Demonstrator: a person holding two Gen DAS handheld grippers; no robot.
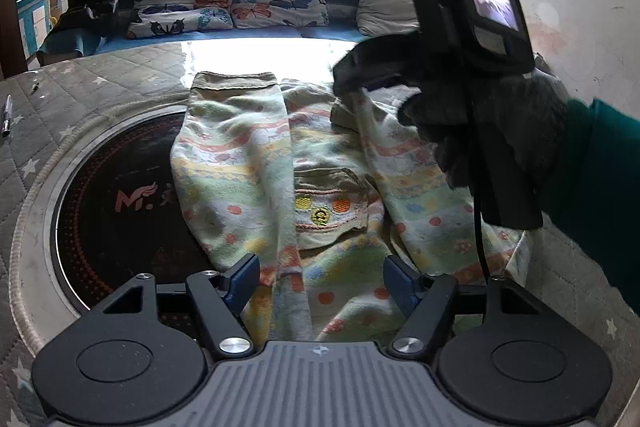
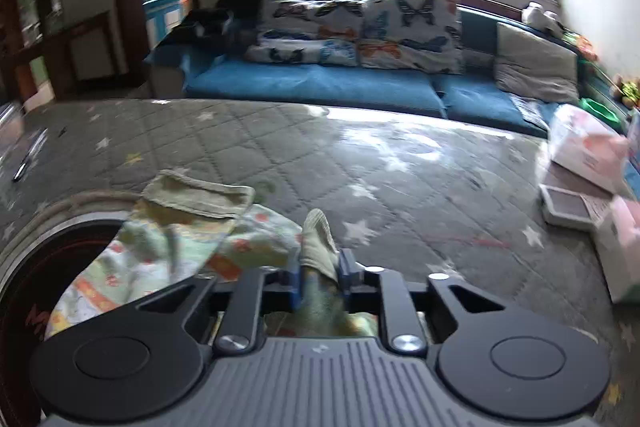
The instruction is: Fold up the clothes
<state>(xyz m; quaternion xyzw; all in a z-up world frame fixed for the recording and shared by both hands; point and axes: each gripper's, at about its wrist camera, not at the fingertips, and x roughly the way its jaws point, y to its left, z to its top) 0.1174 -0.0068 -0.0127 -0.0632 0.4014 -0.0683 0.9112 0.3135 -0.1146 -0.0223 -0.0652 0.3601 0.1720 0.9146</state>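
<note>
Two grippers over one small garment! Left gripper (image 1: 320,273) hangs with its blue fingertips spread wide, nothing between them, the waist end of the pants (image 1: 280,179) right beneath. Right gripper (image 2: 320,281) has its tips pressed together on a cuff of those same pants (image 2: 168,247), olive cuff poking up between the pads. From the left camera, the right gripper (image 1: 352,83) lifts that leg off the cloth while a gloved hand (image 1: 480,123) grips its handle. The pants, pastel-striped with an embroidered pocket (image 1: 332,211), lie partly across a round black hotplate (image 1: 116,203) set into the quilted, star-printed table cover (image 2: 360,163). Other leg lies flat, cuff pointing away. Beyond the pants, a blue sofa (image 2: 320,83) with butterfly cushions (image 2: 408,31).
</note>
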